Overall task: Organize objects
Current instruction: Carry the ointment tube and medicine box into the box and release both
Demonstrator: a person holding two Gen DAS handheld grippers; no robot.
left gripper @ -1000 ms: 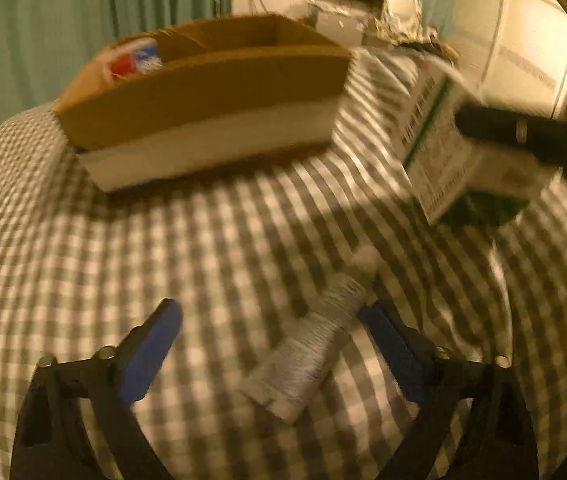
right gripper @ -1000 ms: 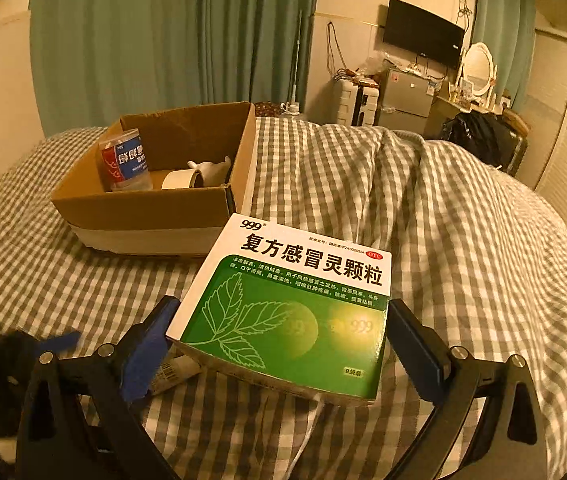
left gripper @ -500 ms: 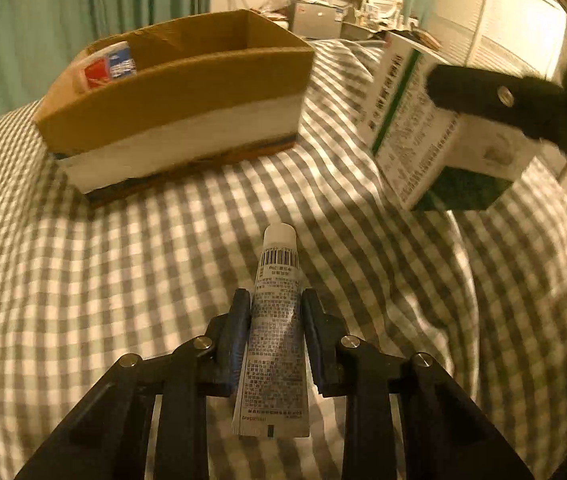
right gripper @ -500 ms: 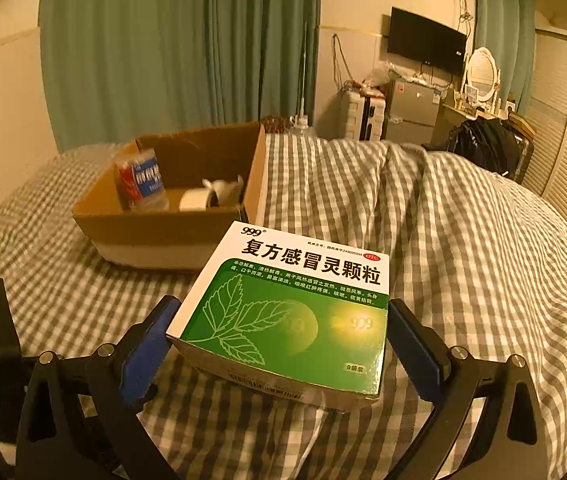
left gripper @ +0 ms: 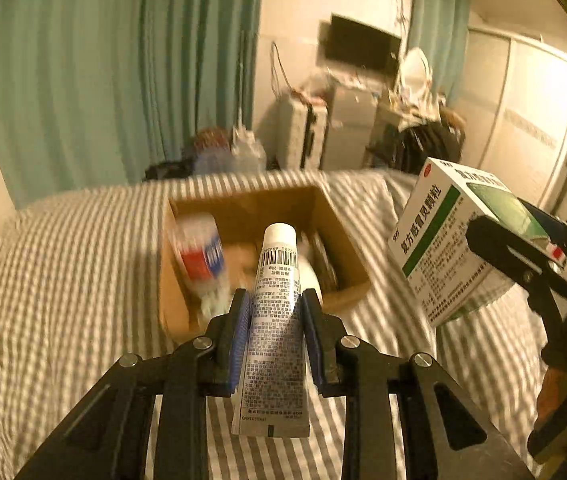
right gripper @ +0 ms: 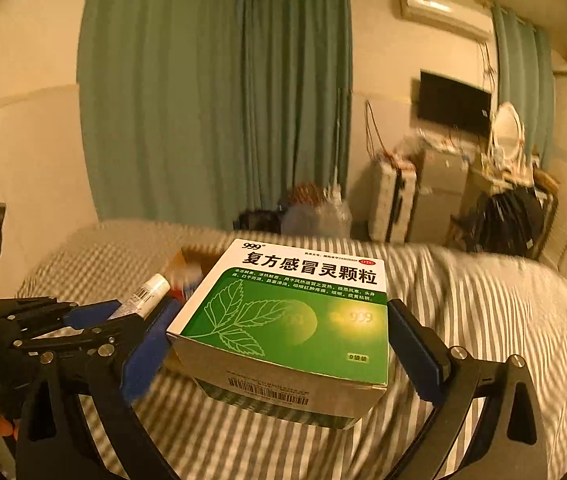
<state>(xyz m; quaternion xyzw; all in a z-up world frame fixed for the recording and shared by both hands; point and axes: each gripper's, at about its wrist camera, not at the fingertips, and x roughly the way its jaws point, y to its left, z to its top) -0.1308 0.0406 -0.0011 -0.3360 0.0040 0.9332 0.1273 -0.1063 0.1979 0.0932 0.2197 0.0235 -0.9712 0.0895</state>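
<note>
Both grippers were clamped shut on loads. Left gripper (left gripper: pixel 275 312) pinched a white tube (left gripper: pixel 274 320) above the cardboard box (left gripper: pixel 343 264); right gripper (right gripper: pixel 279 340) squeezed a green medicine carton (right gripper: pixel 291 320).

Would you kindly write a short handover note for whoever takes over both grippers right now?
Left gripper: shut on the ointment tube, held in the air, cap pointing at the cardboard box.
Right gripper: shut on the green medicine box, also held above the checked bedcover.
Done: a red-and-blue labelled bottle and other small items are in the box.
Left: place tube and medicine box inside.
</note>
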